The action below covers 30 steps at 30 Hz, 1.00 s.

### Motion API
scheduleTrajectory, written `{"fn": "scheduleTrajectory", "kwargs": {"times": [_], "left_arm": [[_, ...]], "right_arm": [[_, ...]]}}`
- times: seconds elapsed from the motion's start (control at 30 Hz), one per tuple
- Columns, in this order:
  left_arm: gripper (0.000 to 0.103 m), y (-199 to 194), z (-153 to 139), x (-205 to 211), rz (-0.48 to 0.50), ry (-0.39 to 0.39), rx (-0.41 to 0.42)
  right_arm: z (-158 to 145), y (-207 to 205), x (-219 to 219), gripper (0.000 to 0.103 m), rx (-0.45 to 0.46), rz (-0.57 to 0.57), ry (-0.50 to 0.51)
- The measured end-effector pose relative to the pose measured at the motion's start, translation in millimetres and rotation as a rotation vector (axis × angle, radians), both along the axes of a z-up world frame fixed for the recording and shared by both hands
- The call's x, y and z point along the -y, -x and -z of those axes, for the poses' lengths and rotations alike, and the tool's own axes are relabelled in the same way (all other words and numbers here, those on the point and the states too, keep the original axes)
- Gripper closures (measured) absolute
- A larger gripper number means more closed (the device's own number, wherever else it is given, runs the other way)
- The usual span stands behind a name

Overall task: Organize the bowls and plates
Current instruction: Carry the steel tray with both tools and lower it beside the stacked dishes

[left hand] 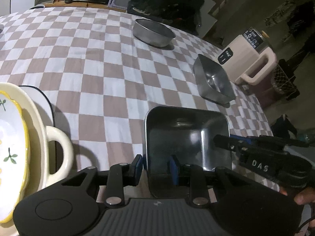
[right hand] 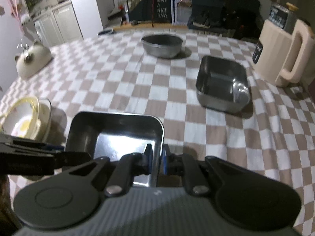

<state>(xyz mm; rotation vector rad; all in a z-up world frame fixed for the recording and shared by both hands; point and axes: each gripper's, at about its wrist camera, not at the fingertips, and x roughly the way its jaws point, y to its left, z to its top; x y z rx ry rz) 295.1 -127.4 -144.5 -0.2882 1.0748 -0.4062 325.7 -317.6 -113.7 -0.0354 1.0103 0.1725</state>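
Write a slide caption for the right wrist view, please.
Right claw and left claw grip opposite walls of a square steel tray over the checkered tablecloth.

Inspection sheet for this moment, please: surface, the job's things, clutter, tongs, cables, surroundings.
Surface: table under a checkered cloth.
Job's things: near square steel tray; second square tray; round steel bowl; stacked ceramic dishes.
Clutter: beige jug appliance; cat-shaped holder.
Tongs: left tongs straddle the near tray's left wall; right tongs pinch its right wall.
Cables: nothing seen.
Surroundings: "Have a nice day" sign, kitchen cabinets.
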Motion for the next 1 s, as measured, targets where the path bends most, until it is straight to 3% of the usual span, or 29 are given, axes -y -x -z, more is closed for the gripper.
{"fn": "scheduleTrajectory", "kwargs": {"times": [0.67,1.0], "left_arm": [[0.072,1,12,11,0.042,-0.016,-0.006],[0.072,0,15,10,0.049,-0.011,-0.008]], "right_arm": [[21,-10,0,0.090,-0.089,0.035,0.053],[27,-12,-1,0.085,-0.115,0.015,0.053]]}}
